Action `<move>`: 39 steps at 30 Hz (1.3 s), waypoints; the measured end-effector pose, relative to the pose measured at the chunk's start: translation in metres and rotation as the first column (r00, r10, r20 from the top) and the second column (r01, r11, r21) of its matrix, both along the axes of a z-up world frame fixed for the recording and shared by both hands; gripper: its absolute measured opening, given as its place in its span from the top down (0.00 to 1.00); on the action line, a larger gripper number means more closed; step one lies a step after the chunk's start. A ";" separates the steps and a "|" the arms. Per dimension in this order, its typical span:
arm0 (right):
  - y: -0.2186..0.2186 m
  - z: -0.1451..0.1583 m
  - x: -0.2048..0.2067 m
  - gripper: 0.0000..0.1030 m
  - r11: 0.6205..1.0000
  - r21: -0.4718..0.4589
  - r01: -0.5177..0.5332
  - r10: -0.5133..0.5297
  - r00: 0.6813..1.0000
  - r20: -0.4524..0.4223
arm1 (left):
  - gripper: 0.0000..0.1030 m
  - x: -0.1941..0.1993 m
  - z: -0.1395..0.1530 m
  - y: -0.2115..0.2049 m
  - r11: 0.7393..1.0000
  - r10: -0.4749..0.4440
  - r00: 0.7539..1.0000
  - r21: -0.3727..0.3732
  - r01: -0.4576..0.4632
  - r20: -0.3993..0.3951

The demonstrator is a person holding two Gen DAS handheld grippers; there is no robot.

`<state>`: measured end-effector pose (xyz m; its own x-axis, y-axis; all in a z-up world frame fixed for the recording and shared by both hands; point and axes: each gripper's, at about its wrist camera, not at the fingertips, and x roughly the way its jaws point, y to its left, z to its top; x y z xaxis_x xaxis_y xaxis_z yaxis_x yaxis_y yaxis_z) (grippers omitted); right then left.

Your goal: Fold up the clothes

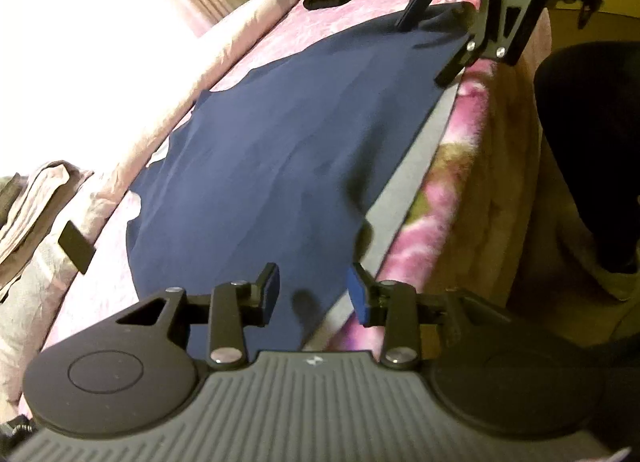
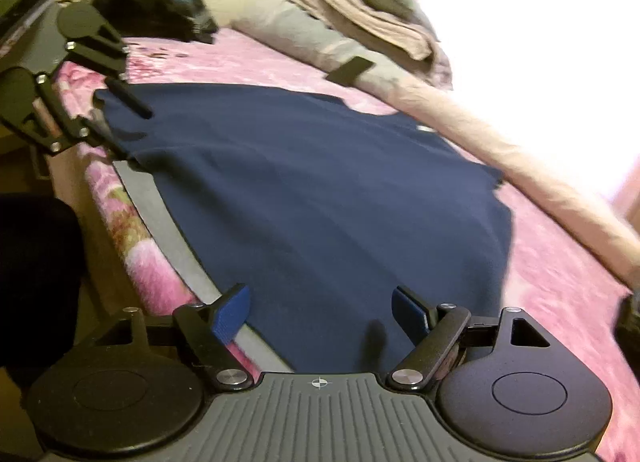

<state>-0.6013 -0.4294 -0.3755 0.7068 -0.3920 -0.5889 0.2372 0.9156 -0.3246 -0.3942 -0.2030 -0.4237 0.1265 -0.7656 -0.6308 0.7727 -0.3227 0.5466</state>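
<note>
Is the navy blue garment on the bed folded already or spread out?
Spread out: the navy garment lies flat in one layer on the pink bedcover, no fold visible.

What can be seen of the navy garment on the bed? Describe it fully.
The navy garment is a plain dark blue knit, likely a T-shirt, spread flat and unfolded on the pink floral bedspread. Its near edge overlaps a grey board. Both open grippers, left and right, hover at opposite ends.

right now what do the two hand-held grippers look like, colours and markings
Both match: the left hand-held gripper and right hand-held gripper have black linkage arms with silver pivot screws, blue ribbed finger pads, round black side discs with an embossed circle, and a grey ribbed body bearing a small white crosshair mark. No cables or sleeves show.
</note>
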 end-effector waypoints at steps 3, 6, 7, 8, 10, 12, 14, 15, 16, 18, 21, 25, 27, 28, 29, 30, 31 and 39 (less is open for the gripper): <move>0.014 0.007 -0.017 0.22 0.999 -0.015 0.035 -0.035 0.999 0.029 | 0.62 -0.009 0.000 0.000 1.000 0.013 0.999 -0.004 -0.013 0.042; 0.022 0.015 -0.029 0.22 0.999 -0.021 0.049 -0.048 0.997 0.056 | 0.62 -0.014 -0.001 -0.006 0.999 0.038 0.997 -0.015 -0.037 0.066; 0.023 0.017 -0.030 0.22 0.999 -0.021 0.049 -0.048 0.997 0.057 | 0.62 -0.015 -0.002 -0.008 0.999 0.035 0.997 -0.022 -0.034 0.075; 0.023 0.017 -0.030 0.22 0.999 -0.023 0.046 -0.045 0.998 0.053 | 0.62 -0.016 -0.004 -0.011 0.999 0.031 0.996 -0.029 -0.029 0.082; 0.025 0.017 -0.026 0.22 0.999 -0.027 0.034 -0.033 0.999 0.042 | 0.62 -0.016 -0.007 -0.013 0.999 0.021 0.995 -0.044 -0.017 0.100; 0.029 0.017 -0.017 0.22 1.000 -0.028 0.012 -0.011 0.999 0.032 | 0.63 -0.015 -0.009 -0.015 0.998 0.014 0.994 -0.059 -0.008 0.109; 0.033 0.018 -0.006 0.22 1.000 -0.022 -0.012 0.012 0.999 0.030 | 0.73 -0.008 -0.005 -0.015 0.997 0.034 0.997 -0.074 -0.029 0.073; 0.036 0.018 -0.001 0.22 1.000 -0.020 -0.024 0.024 0.999 0.029 | 0.76 -0.004 -0.001 -0.015 0.996 0.046 0.998 -0.082 -0.042 0.049; 0.038 0.018 0.005 0.22 0.999 -0.017 -0.036 0.036 0.999 0.028 | 0.80 -0.001 0.002 -0.015 0.995 0.052 0.998 -0.091 -0.048 0.033; 0.046 0.015 0.016 0.22 0.997 -0.021 -0.070 0.071 0.997 0.020 | 0.83 0.004 0.008 -0.014 0.993 0.054 0.999 -0.107 -0.053 0.008; 0.059 0.007 0.033 0.22 0.993 -0.044 -0.113 0.114 0.994 0.007 | 0.83 0.008 0.013 -0.013 0.992 0.038 0.999 -0.121 -0.040 -0.016; 0.068 -0.004 0.058 0.22 0.992 -0.055 -0.110 0.110 0.994 0.000 | 0.83 0.009 0.014 -0.014 0.992 0.009 1.000 -0.128 -0.012 -0.021; 0.071 -0.010 0.069 0.22 0.990 -0.095 -0.102 0.101 0.995 -0.014 | 0.83 0.010 0.014 -0.015 0.991 -0.004 1.000 -0.136 0.001 -0.017; 0.073 -0.013 0.074 0.22 0.987 -0.123 -0.101 0.098 0.995 -0.027 | 0.83 0.011 0.014 -0.014 0.990 -0.005 1.000 -0.139 0.004 -0.012; 0.074 -0.016 0.079 0.23 0.983 -0.151 -0.100 0.095 0.995 -0.039 | 0.83 0.012 0.013 -0.014 0.990 -0.007 1.000 -0.143 0.006 -0.007; 0.075 -0.019 0.080 0.22 0.978 -0.182 -0.097 0.090 0.995 -0.048 | 0.82 0.012 0.012 -0.013 0.990 -0.007 1.000 -0.143 0.007 0.000; 0.076 -0.021 0.080 0.23 0.972 -0.214 -0.096 0.085 0.995 -0.060 | 0.82 0.012 0.010 -0.012 0.990 -0.007 1.000 -0.140 0.009 0.014; 0.064 -0.041 0.040 0.42 0.910 -0.409 -0.072 0.016 0.990 -0.138 | 0.69 0.008 -0.021 0.003 0.993 0.055 0.981 -0.114 -0.034 0.186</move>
